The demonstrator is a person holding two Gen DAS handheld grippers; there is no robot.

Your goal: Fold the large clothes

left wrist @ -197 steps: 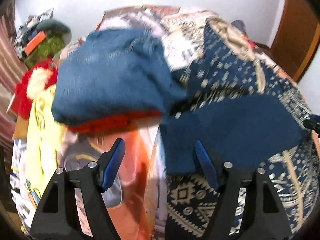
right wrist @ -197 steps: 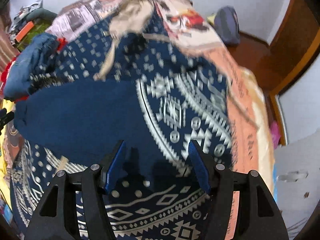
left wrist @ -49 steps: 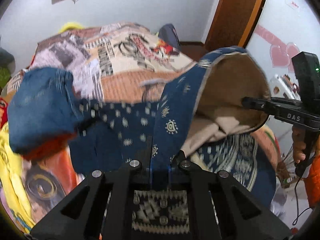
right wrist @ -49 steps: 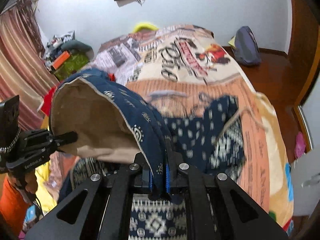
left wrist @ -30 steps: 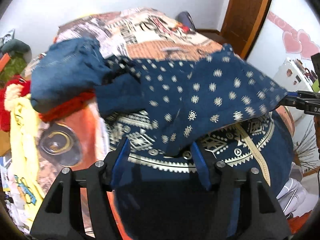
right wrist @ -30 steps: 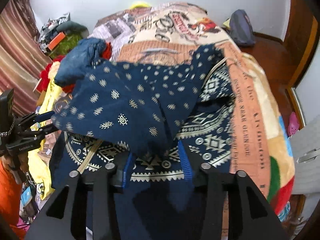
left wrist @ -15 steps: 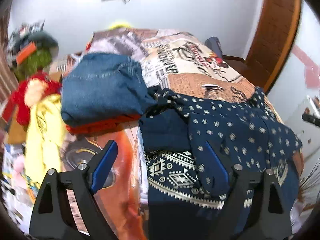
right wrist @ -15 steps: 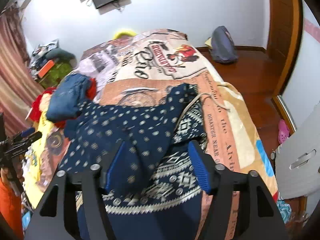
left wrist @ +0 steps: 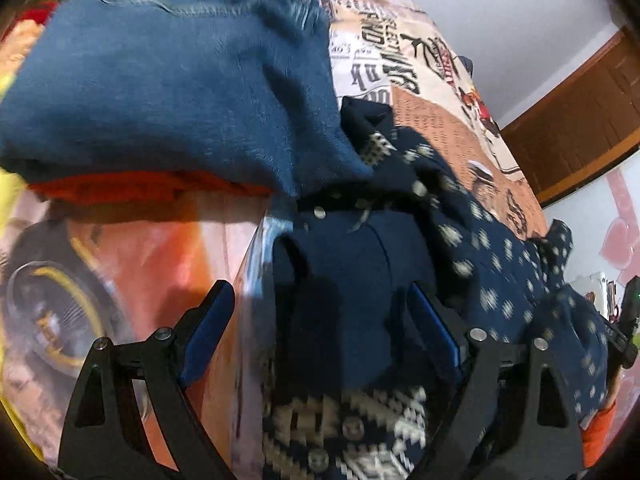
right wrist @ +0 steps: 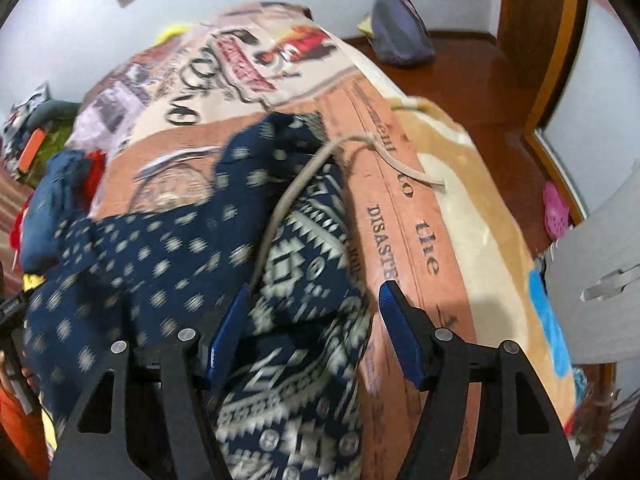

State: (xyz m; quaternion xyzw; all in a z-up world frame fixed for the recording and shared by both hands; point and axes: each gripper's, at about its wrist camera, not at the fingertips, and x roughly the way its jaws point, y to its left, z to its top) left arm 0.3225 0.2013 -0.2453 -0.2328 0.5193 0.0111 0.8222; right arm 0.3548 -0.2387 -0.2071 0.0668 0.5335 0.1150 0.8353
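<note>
Bed fills both views, covered by one printed blanket (right wrist: 404,216) in orange, cream and newsprint lettering.

Left wrist view, left to right: yellow cloth at the far left edge; one folded blue denim piece (left wrist: 172,76) in the upper left, lying on one orange-red garment (left wrist: 132,188); one navy patterned garment (left wrist: 472,248) from centre to lower right (dots above, white geometric bands at the bottom). Left gripper (left wrist: 320,320): its jaws have just been opening and stand wide apart, one finger over the blanket, the other over the navy cloth, plain navy fabric in the gap, pads not pressing it. Part of the right gripper shows at the right edge.

Right wrist view, left to right: denim and red pile small at the left; the same navy garment spread centre and lower left, one beige drawstring (right wrist: 296,184) trailing onto the blanket. Right gripper (right wrist: 314,324): jaws have just been opening, now apart, patterned cloth between them, unclamped.

Only this view shows the wooden floor, one grey-blue bag (right wrist: 400,36) upper right, and one pink shoe (right wrist: 556,208) at the right.
</note>
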